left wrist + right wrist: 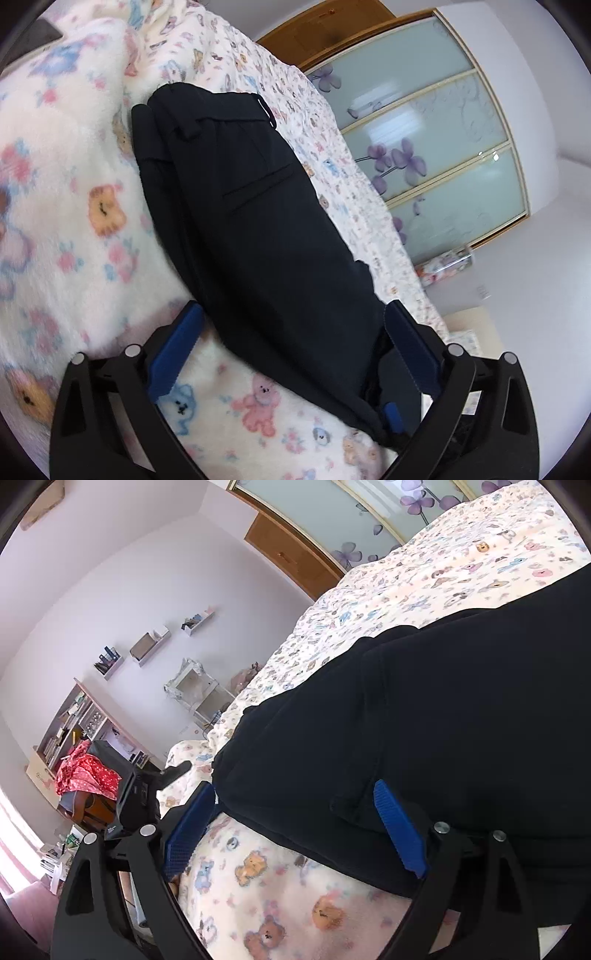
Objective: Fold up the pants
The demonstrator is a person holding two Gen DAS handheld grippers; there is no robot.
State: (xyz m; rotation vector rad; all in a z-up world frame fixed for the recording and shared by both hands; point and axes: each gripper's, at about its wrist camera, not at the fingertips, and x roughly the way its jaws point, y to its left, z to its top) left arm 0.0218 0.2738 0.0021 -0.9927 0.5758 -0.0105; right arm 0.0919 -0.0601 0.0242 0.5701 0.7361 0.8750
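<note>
Both my grippers stand wide apart at the near edge of the black pants [258, 229], which lie folded lengthwise on the teddy-bear blanket [74, 229], waistband at the far end. My left gripper [291, 354] clasps nothing, and neither does my right gripper [295, 830], though cloth sits between its blue pads [399, 830] unpressed. If I drag either hand away carelessly, a pad could snag the loose edge and pull the fold crooked.

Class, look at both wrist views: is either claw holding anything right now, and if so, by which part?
Nothing is held. Both the left claw and the right claw stand open around the dark pants, pads not pressing the fabric.
</note>
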